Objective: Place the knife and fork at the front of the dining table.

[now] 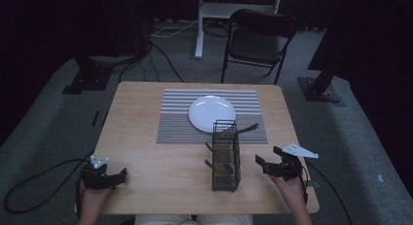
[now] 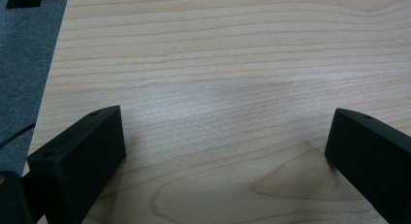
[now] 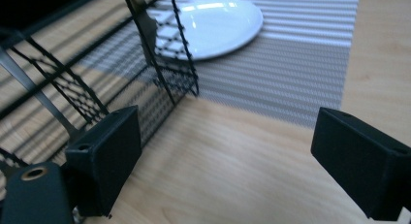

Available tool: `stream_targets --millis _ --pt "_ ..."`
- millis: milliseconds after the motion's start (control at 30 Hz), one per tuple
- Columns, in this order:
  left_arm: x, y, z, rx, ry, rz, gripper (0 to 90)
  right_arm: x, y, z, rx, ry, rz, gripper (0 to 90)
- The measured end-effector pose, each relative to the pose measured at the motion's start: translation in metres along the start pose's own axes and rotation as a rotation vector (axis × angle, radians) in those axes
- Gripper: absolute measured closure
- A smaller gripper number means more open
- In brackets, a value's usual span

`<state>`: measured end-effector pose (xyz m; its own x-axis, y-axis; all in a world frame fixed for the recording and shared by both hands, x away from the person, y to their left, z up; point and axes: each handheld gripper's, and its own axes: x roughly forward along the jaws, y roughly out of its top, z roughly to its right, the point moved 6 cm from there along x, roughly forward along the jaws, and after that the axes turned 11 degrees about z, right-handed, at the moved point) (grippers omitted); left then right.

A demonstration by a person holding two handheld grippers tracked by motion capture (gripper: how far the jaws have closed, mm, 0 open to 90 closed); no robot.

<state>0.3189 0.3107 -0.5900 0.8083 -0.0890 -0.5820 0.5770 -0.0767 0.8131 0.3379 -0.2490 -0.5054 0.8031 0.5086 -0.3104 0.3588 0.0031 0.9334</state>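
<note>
**Reaching for the wire caddy**

Dim room, pale wooden table. At lower centre the mesh caddy holds what seem utensils. Right gripper, jaws wide and empty, sits just beside it; left gripper gapes idle at lower left. Approach squarely, avoid tipping it toward the plate.

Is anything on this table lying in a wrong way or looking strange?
Yes. The black wire caddy lies tipped on its side at the placemat's near edge, and utensil handles poke out through its mesh. The white plate sits flat on the mat. Both grippers are open, apart from it.
</note>
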Motion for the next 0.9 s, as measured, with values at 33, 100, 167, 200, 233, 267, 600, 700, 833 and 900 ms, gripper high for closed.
stream_targets --millis 33,100,167,200,233,267,600,700,833,900 --pt "0.0 0.0 0.0 0.0 0.0 0.0 0.7 0.002 0.003 -0.002 0.001 0.011 0.005 10.6" --pt "0.0 0.0 0.0 0.0 0.0 0.001 0.7 0.006 0.008 -0.007 -0.008 0.024 0.012 10.5" --pt "0.0 0.0 0.0 0.002 0.0 0.0 0.7 0.01 0.014 -0.011 -0.019 0.038 0.015 10.6" --pt "0.0 0.0 0.0 0.002 0.0 0.0 0.7 0.013 0.017 -0.013 -0.022 0.039 0.018 11.7" --pt "0.0 0.0 0.0 0.002 0.0 0.0 0.7 0.013 0.017 -0.013 -0.022 0.039 0.018 11.7" --pt "0.0 0.0 0.0 0.002 0.0 0.0 0.7 0.018 0.027 -0.015 -0.015 0.05 0.034 12.2" --pt "0.0 0.0 0.0 0.001 0.001 0.0 0.7 0.032 0.052 -0.024 -0.011 0.078 0.075 14.7" --pt "0.0 0.0 0.0 0.0 0.001 0.0 0.7 0.037 0.057 -0.027 0.004 0.094 0.08 19.7" --pt "0.0 0.0 0.0 0.0 0.001 0.001 0.7 0.042 0.059 -0.03 0.014 0.106 0.086 30.2" --pt "0.0 0.0 0.0 0.0 0.001 0.0 0.7 0.045 0.058 -0.031 0.007 0.098 0.076 35.6"
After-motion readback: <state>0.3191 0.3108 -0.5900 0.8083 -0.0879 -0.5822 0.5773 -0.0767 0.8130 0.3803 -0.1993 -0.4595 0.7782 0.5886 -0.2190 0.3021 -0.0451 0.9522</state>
